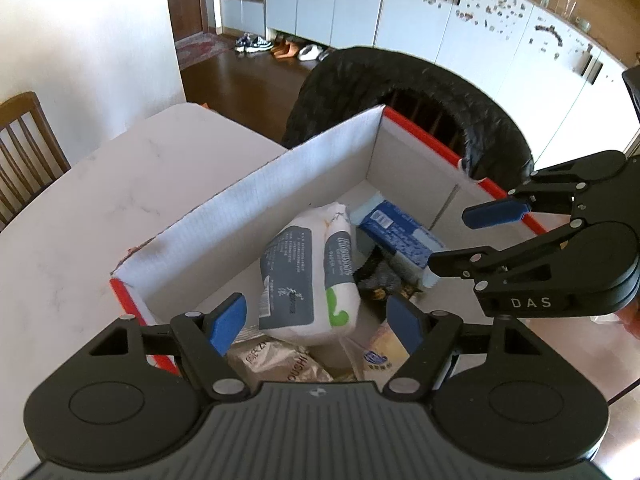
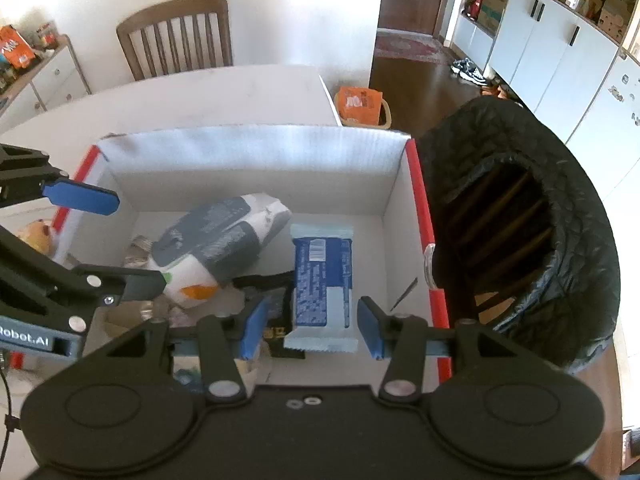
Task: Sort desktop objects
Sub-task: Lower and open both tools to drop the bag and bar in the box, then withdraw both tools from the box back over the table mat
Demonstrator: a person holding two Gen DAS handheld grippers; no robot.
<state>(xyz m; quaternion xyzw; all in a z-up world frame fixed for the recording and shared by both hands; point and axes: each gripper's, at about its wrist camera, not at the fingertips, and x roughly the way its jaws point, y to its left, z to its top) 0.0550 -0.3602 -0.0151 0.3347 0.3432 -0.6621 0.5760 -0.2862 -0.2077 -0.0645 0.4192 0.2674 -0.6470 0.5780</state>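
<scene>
Under the tissue pack (image 1: 308,276), half-hidden wrappers (image 1: 276,360) crowd the box (image 1: 256,188).

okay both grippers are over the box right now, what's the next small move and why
Probably lift the right gripper clear of the cardboard box. Its fingers stand apart with nothing pressed between them, and the blue snack packet lies flat on the box floor below, so it looks released. The left gripper is also open and empty above the tissue pack.
</scene>
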